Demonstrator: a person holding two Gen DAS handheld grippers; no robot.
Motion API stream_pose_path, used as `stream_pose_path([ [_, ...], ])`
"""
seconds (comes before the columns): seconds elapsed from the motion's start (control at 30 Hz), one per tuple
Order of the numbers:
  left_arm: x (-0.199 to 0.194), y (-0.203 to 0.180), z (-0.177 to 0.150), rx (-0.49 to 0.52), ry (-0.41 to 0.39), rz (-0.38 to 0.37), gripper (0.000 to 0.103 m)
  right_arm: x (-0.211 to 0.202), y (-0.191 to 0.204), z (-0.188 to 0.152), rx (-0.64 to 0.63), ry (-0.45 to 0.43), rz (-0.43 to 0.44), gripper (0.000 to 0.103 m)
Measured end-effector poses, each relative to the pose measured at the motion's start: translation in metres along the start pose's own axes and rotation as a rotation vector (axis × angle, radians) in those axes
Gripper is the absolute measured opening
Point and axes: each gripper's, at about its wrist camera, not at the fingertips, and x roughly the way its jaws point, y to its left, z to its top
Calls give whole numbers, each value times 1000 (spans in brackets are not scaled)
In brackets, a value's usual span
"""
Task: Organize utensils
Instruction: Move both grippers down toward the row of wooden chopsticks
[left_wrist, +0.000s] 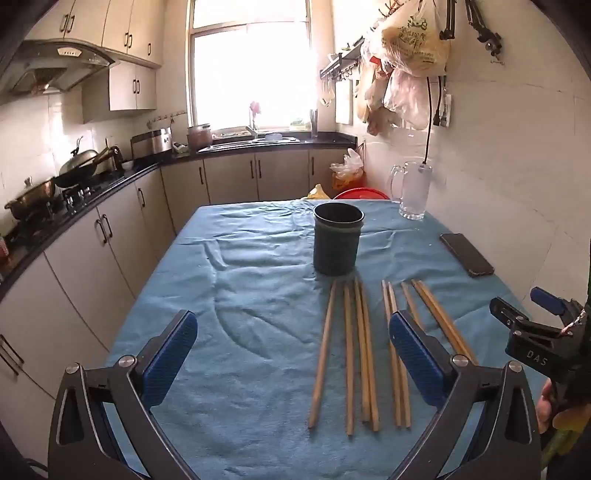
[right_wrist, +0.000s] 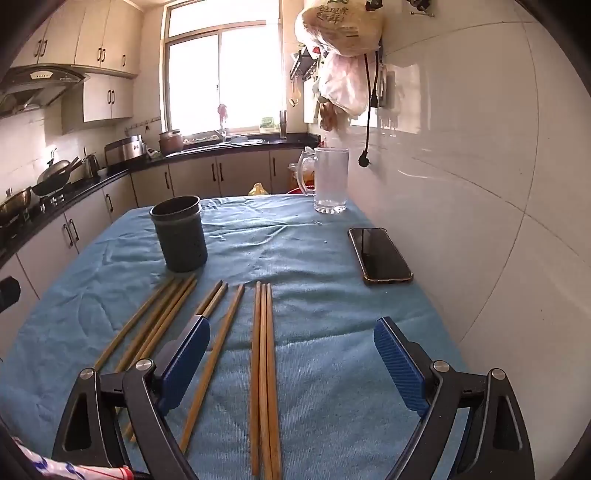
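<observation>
Chopsticks (right_wrist: 263, 369) all lie loose on the cloth, at 6 o'clock of the empty holder (right_wrist: 180, 234); nothing sorted yet; our left gripper (left_wrist: 291, 354) and right gripper (right_wrist: 291, 354) hover spread, holding nothing.

We see a table (left_wrist: 258, 443) covered by a wrinkled blue cloth (left_wrist: 251, 302). Directly on the cloth stands a dark round holder (left_wrist: 337, 243), upright and open at the top, toward the far middle. Just in front of it lie wooden chopsticks (left_wrist: 360, 354) in loose groups, running lengthwise toward us, some touching side by side. A black phone (right_wrist: 380, 254) lies flat near the wall side, and a clear glass mug (right_wrist: 330, 181) stands at the far corner.
</observation>
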Motion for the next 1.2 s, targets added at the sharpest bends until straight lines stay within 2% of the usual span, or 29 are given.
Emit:
stream_pose_path([
  [0.2, 6, 7, -1, 6, 16, 65, 103, 3, -3, -4, -10, 37, -6, 93],
  [0.37, 14, 22, 3, 4, 35, 60, 103, 18, -9, -14, 0, 89, -12, 93],
  [0.5, 27, 17, 5, 52, 37, 34, 102, 28, -15, -17, 15, 112, -6, 93],
  [0.6, 45, 11, 4, 89, 79, -8, 88, 30, -14, -18, -11, 132, -17, 93],
  [0.67, 59, 5, 5, 113, 123, -31, 70, 35, -13, -16, -25, 160, -9, 93],
  [0.73, 76, -2, 5, 138, 164, -63, 68, 41, -13, -14, -41, 185, 7, 89],
  [0.93, 126, -12, 6, 122, 295, -153, 67, 79, -16, -6, -58, 276, 94, 56],
  [1.0, 141, -16, 4, 116, 331, -173, 66, 91, -17, -6, -23, 308, 135, 54],
  [1.17, 173, -22, 0, 110, 419, -173, 36, 111, -15, -9, -35, 370, 170, 48],
  [1.2, 177, -22, -1, 107, 436, -176, 33, 113, -13, -10, -42, 376, 172, 47],
])
